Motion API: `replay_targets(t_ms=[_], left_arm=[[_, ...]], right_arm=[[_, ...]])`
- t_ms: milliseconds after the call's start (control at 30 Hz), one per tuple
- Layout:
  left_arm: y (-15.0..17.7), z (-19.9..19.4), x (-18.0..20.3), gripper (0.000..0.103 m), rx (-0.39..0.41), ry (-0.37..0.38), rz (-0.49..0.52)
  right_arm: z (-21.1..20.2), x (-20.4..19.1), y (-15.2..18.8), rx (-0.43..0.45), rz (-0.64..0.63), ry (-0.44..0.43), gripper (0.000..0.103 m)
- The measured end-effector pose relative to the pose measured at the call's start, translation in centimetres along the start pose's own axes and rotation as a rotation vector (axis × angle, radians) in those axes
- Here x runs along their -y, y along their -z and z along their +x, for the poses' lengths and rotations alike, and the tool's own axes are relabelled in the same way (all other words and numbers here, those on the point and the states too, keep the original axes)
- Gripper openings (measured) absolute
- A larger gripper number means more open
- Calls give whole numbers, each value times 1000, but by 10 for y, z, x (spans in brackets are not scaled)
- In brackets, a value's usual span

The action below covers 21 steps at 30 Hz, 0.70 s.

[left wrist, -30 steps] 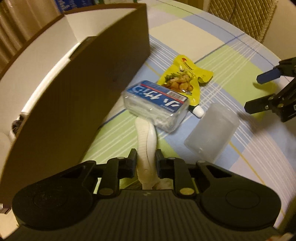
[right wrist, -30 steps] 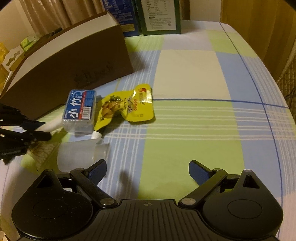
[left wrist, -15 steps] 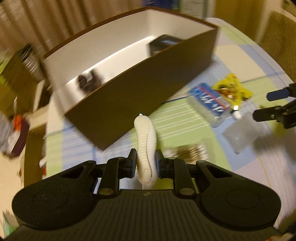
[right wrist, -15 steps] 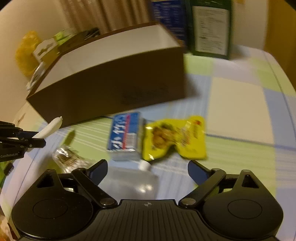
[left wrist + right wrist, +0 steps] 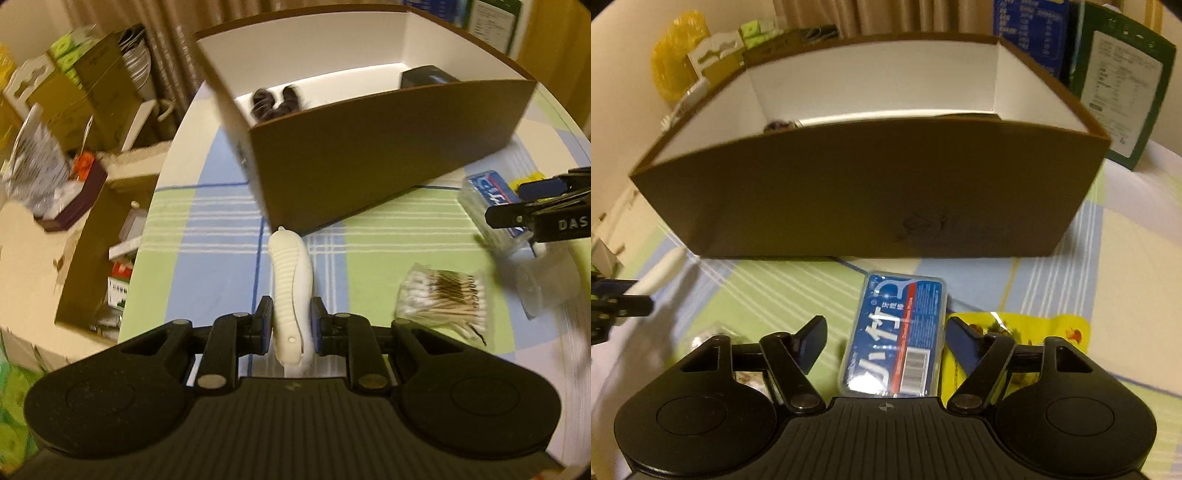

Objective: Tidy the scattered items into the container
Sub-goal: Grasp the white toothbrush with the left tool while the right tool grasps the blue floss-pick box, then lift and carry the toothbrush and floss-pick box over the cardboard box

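Observation:
My left gripper [image 5: 290, 321] is shut on a white ribbed handle [image 5: 290, 273] and holds it above the tablecloth, just short of the brown cardboard box [image 5: 369, 162]. The box has white inner walls and holds dark items [image 5: 275, 103]. My right gripper [image 5: 886, 338] is open, its jaws on either side of a clear case with a blue label [image 5: 895, 334] that lies on the table in front of the box [image 5: 871, 192]. The case [image 5: 491, 192] and the right gripper [image 5: 532, 203] also show in the left wrist view.
A bag of cotton swabs [image 5: 443, 299] and a clear plastic cup [image 5: 546, 288] lie right of my left gripper. A yellow pouch [image 5: 1015, 332] lies beside the case. Cartons [image 5: 1119, 81] stand behind the box. The table edge and shelves [image 5: 92, 206] are to the left.
My left gripper lifted the white handle and swung left toward the box's near corner. My right gripper moved forward and now straddles the blue-labelled case.

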<state>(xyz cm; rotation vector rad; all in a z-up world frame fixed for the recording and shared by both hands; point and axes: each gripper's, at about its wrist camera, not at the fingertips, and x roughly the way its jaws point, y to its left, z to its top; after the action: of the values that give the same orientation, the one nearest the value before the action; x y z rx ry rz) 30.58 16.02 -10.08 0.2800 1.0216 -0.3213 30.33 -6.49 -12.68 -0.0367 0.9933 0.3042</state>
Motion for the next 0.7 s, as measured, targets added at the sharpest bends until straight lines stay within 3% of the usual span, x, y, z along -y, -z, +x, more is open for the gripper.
replay_targets(t_ms=[100,300,700], left_arm=[[3,3,-3,17,-7,-19,-24],[7,6,-6,17,-23,-33,-65],[9,-31,-5,17,33,-37,-117]], right_arm=[[14,-1,0,-29,-23,21,58],[18,-3,1,-36,-64,10,56],[-24,-11,-1,-4,-70,-63,56]])
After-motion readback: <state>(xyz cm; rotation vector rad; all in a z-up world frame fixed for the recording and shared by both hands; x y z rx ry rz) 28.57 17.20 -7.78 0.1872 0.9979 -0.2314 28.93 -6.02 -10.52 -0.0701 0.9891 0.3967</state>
